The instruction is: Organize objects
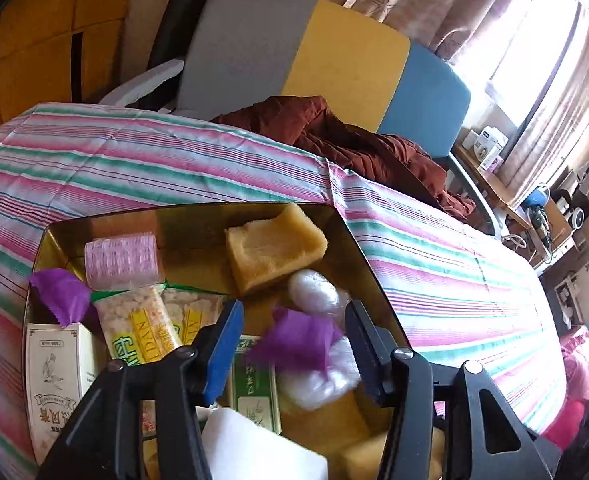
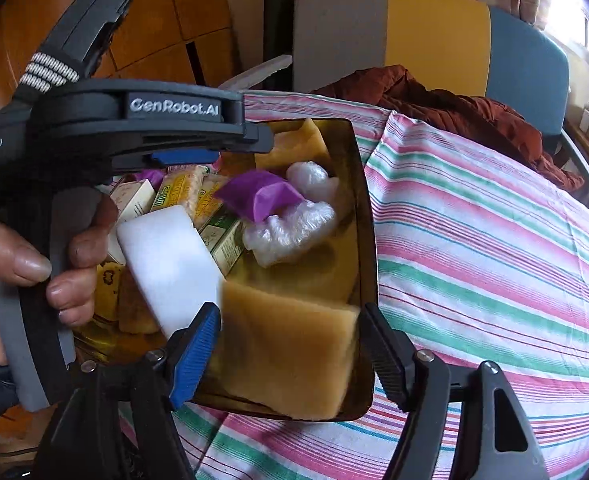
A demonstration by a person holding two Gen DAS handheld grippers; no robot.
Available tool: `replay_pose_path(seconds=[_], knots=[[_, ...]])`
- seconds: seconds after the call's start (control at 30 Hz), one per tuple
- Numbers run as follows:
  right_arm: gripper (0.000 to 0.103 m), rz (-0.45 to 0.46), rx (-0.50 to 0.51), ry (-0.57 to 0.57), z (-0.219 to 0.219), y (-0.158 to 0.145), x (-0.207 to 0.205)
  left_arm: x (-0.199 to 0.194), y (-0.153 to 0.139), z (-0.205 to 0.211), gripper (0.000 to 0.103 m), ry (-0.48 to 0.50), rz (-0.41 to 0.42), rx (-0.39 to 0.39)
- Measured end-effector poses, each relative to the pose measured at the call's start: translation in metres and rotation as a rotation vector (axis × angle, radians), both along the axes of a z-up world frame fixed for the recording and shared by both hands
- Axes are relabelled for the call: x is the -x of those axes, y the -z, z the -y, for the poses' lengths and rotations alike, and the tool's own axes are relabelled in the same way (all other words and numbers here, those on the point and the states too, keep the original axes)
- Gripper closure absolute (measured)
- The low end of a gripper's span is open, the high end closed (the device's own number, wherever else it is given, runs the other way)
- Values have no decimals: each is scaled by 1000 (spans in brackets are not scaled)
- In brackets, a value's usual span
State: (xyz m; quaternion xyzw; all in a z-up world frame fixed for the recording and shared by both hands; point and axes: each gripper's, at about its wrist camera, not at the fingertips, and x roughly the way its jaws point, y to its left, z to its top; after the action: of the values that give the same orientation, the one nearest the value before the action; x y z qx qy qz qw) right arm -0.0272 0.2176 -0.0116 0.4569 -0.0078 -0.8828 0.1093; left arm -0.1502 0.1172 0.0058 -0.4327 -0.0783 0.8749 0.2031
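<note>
While the left gripper [image 1: 292,326] hangs open over the gold tin [image 1: 358,236], the left view shows two purple wrappers [image 1: 294,344], two snack bars [image 1: 134,320] and one pink roller [image 1: 120,256]. Seen from the right, the right gripper [image 2: 288,336] stands released astride one tan sponge [image 2: 290,348] inside that tin, beside one white block [image 2: 170,264].

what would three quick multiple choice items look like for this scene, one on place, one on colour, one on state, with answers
1. Where does the white block lie?
A. in the gold tray
B. on the chair
C. on the striped cloth

2. What colour is the crumpled wrapper beside the clear plastic bundle?
A. green
B. purple
C. orange

3. How is the right gripper?
A. shut on the white block
B. out of view
C. open over the tan sponge

Answers: 1 A, it rests among the packets inside the tray; 2 B, plainly purple; 3 C, neither pad presses the sponge.
</note>
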Motion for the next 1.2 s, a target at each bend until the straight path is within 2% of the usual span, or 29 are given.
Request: replay_pose_path(seconds=[0.27,0.4,0.57,0.8,0.97,1.07,1.13,1.2], knots=[[29,13,10,3,1,2,-5,-35,0,18,49,-42,-51,80],[29,14,7,7,2,3,-8,-56,-4,26,42,-65,-95,120],[29,1,-5,16,4,0,-11,-76,-12,32,37,-88,-145,156],[24,-36,-24,29,8,-8,-21,-98,-15,37,32,-132,-161,194],[23,-78,-49,74,8,-15,-29,-113,-18,40,23,-173,-199,249],[23,-92,-51,111,7,-16,-32,-120,-21,42,15,-183,-206,246],[23,-102,-59,134,6,-17,-35,-125,-22,42,1,-191,-217,250],[22,-111,-67,150,5,-18,-37,-131,-24,43,0,-200,-227,246]])
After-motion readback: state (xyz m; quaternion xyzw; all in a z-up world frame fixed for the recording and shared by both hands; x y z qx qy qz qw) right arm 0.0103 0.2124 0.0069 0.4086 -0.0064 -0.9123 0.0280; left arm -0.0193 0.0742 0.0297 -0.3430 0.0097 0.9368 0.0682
